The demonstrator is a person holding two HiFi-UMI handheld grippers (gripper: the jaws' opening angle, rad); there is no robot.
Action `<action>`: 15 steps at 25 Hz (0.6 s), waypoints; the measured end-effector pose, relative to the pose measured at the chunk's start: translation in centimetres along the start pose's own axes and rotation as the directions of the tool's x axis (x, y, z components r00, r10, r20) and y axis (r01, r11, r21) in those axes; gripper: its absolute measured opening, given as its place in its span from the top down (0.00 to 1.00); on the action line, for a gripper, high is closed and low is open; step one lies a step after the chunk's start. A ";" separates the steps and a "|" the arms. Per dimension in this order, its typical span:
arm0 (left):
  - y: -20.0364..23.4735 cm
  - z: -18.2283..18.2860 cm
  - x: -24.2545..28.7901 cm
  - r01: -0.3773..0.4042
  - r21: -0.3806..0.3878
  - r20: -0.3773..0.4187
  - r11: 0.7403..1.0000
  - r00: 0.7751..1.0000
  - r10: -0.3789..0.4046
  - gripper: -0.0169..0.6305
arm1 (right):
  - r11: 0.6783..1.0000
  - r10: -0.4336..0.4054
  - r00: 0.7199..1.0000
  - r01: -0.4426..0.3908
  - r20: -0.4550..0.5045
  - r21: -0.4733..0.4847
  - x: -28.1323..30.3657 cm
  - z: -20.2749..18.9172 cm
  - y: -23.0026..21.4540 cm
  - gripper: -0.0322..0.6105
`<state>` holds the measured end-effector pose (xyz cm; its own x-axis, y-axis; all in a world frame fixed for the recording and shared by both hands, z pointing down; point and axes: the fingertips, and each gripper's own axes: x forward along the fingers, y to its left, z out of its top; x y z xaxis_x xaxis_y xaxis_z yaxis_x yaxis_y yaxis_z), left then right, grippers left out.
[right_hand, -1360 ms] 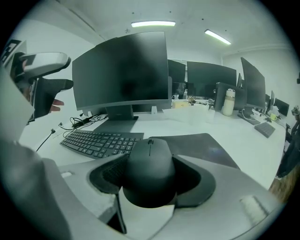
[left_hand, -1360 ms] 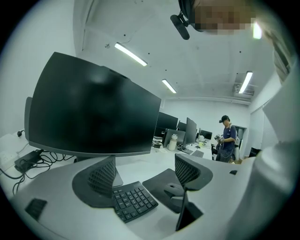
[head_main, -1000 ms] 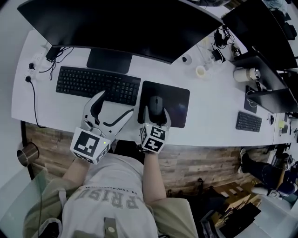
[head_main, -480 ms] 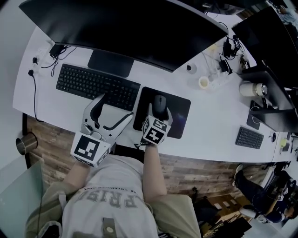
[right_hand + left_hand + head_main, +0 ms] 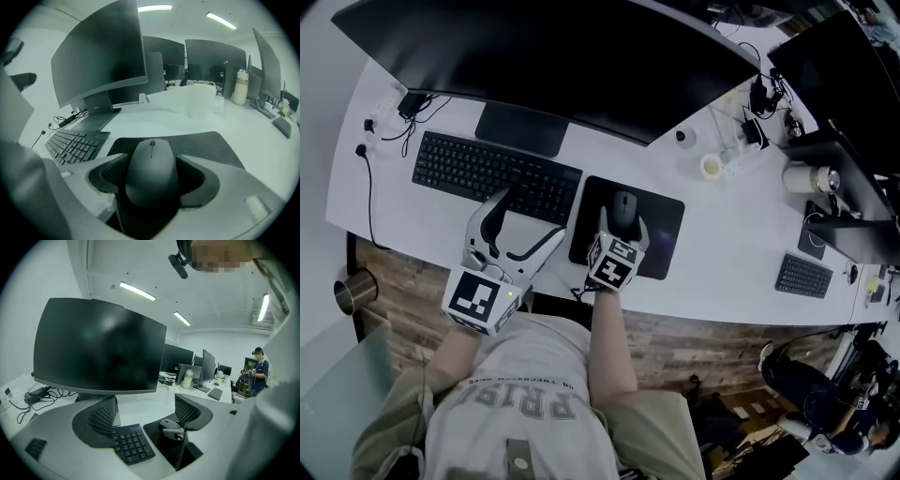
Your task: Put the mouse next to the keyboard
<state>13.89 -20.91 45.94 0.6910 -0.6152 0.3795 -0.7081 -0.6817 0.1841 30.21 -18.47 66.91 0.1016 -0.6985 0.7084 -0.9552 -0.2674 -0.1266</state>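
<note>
A dark monitor [image 5: 553, 56] stands on the white desk [image 5: 731, 239] behind a black mouse pad [image 5: 662, 230].

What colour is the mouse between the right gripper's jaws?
Dark grey; the mouse shows best in the right gripper view.

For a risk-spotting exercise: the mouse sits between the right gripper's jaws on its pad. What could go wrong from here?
The right gripper holds the mouse by its rounded sides, so it may squirt out if lifted. The open left gripper hangs at the right end of the keyboard and could knock keys.
</note>
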 end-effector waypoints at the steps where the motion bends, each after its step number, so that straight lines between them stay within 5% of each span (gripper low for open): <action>1: 0.1 0.1 -0.1 0.005 0.003 0.001 1.000 1.000 -0.005 0.39 | 1.000 0.004 1.000 -0.004 0.022 0.005 -0.3 0.5 0.1 0.46; 6: 0.5 1.0 -0.4 0.038 0.017 0.021 0.999 0.999 -0.039 0.39 | 0.999 0.026 0.973 -0.018 0.230 -0.037 -4.4 5.0 1.1 0.46; 15: -0.3 5.2 -1.4 0.138 0.087 0.109 0.987 0.983 -0.147 0.39 | 0.993 0.057 0.826 0.013 0.560 -0.120 -15.8 12.5 4.2 0.46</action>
<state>13.89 -21.88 40.62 0.7991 -0.5479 0.2475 -0.5909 -0.7917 0.1553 28.03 -16.82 46.51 0.1855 -0.9642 0.1894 -0.9802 -0.1951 -0.0330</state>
